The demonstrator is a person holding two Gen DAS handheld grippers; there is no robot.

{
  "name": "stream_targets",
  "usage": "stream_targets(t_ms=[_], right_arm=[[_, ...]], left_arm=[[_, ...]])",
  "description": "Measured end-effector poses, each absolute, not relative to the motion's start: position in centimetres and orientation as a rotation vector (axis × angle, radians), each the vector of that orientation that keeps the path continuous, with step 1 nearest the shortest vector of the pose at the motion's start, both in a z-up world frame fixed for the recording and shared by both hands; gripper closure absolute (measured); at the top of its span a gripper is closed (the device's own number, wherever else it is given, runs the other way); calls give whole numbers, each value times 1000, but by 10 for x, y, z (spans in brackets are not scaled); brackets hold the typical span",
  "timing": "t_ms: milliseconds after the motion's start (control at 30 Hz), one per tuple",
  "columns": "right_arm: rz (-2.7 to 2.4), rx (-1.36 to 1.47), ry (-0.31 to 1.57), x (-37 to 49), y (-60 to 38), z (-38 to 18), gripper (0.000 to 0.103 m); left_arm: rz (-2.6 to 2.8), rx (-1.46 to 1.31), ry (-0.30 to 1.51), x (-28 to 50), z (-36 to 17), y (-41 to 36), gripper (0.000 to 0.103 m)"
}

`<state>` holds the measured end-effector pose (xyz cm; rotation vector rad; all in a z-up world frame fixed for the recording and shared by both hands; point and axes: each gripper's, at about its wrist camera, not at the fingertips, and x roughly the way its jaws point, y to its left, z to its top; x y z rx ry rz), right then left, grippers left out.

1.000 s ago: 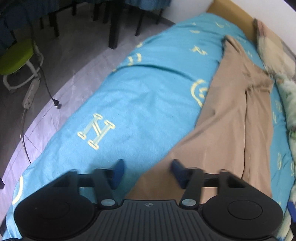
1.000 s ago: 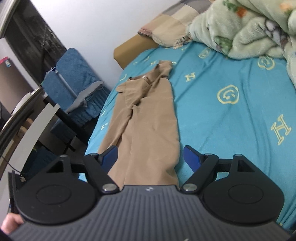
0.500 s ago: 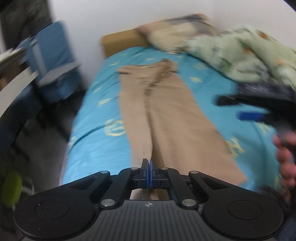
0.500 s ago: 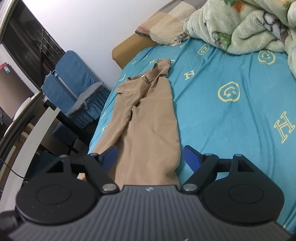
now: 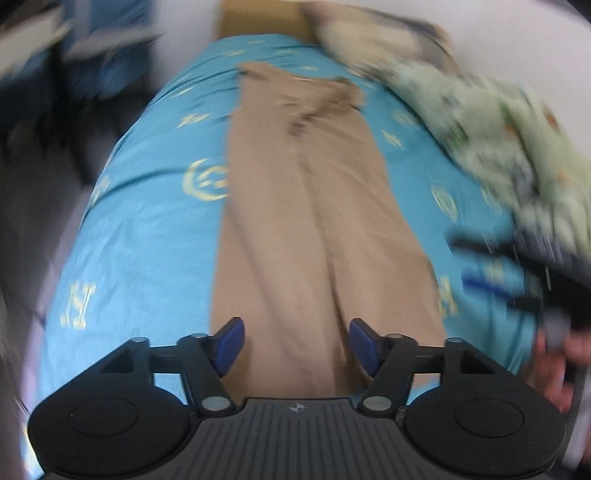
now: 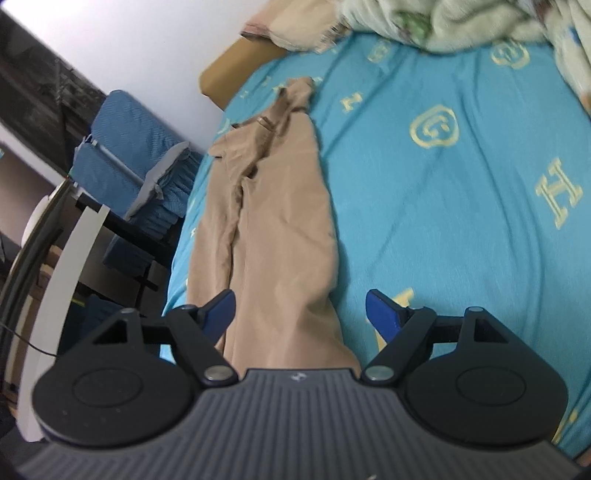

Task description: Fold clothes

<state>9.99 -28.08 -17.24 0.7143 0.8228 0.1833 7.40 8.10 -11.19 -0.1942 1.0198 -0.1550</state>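
Observation:
A pair of tan trousers [image 5: 306, 206] lies flat and lengthwise on the turquoise bedsheet [image 5: 147, 236], waistband at the far end, leg hems near me. My left gripper [image 5: 295, 345] is open above the hems, its blue pads either side of the near cloth, nothing held. In the right wrist view the trousers [image 6: 277, 229] run from the headboard end toward me, and my right gripper [image 6: 301, 308] is open over the nearer leg end. The right gripper [image 5: 491, 273] also shows blurred at the right of the left wrist view, held by a hand [image 5: 557, 354].
A crumpled green patterned blanket [image 6: 461, 22] and a pillow [image 6: 299, 22] lie at the bed's head and far side. Blue folding chairs [image 6: 129, 155] and a white curved rail [image 6: 62, 295] stand beside the bed's left edge. Bare sheet [image 6: 461, 184] lies right of the trousers.
The left gripper, open a second ago, shut at the hem half a second ago, is open again over the hems. The right gripper has moved slightly forward, still open.

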Motion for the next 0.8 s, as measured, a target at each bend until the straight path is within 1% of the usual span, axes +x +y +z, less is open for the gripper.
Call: stream_targets(t_ms=[100,167,200,300,367,500,600,667,700,733,767,800], right_arm=[[165,738,871,94,-281,-180,26],[154,747,915,89,-280,-188,29],[147,748,936,87,-279,-191,33],[119,747,977,83,-274,-201,35],[121,738,977,81,-272,-201,35],[154,729,997,77,-264,-203,35],[168,706,1012,72,-256,-203,35],[178,690,1022,69,-250,-203,35],[183,683,1027,67,-247,-203,39],[188,675,1032,66,-244,-203,45],[193,667,1037,64,-241,-203,50],[194,655,1041,63,-239,-202,61]], left_arm=[[-35,-385,1076,89,-127,114,33],[12,-483,1114,98,-142,128,33],[13,-481,1123,100,-144,126,33],[15,-475,1152,105,-151,122,30],[16,-471,1172,109,-155,119,24],[-10,-478,1204,108,-157,114,25],[-17,-458,1221,103,-155,111,30],[-21,-444,1232,99,-153,109,43],[-23,-437,1238,98,-152,107,47],[-25,-430,1244,96,-151,106,55],[-28,-424,1249,94,-150,105,66],[-30,-417,1255,93,-149,104,72]])
